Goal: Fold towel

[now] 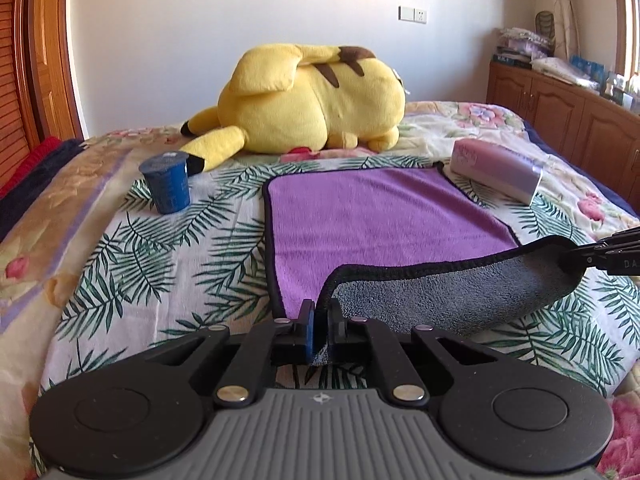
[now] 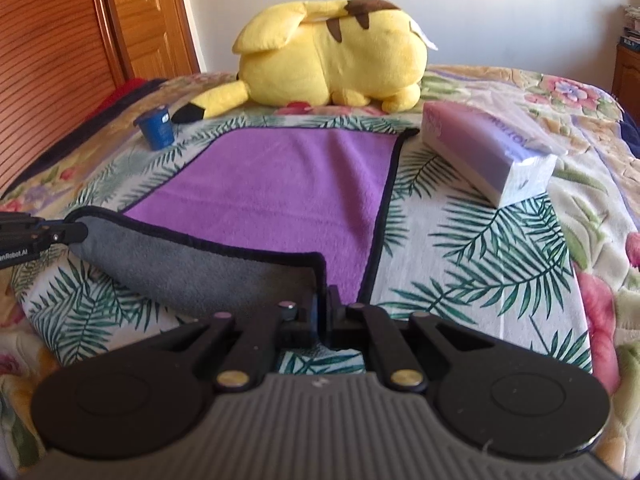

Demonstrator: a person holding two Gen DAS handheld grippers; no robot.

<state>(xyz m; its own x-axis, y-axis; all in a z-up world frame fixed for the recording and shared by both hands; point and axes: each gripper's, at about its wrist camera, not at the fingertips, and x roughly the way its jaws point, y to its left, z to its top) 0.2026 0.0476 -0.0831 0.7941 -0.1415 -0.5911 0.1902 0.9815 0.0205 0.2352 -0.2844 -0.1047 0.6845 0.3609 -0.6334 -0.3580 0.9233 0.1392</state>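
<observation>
The towel [image 1: 384, 220], purple on top and grey underneath with a dark trim, lies on the palm-leaf bed cover [image 1: 132, 264], and its near edge is lifted and turned back so the grey underside shows in a sagging band between the two claws. In the left wrist view the left claw [image 1: 321, 322] is clenched on the towel's near left corner at 6 o'clock, cloth pinched between its blue-padded fingers, while the right claw [image 1: 576, 258] grips the other near corner at 3 o'clock. In the right wrist view the right claw [image 2: 322, 312] sits at 6 o'clock, closed on its corner, and the left claw [image 2: 78, 230] holds the far end at 9 o'clock. Beyond the towel, a blue cup [image 1: 166, 182] stands at 10 o'clock, a yellow plush toy [image 1: 316, 100] lies at 12 o'clock, and a pale purple tissue pack [image 1: 498, 170] rests at 2 o'clock, just beside the towel's far corner.
</observation>
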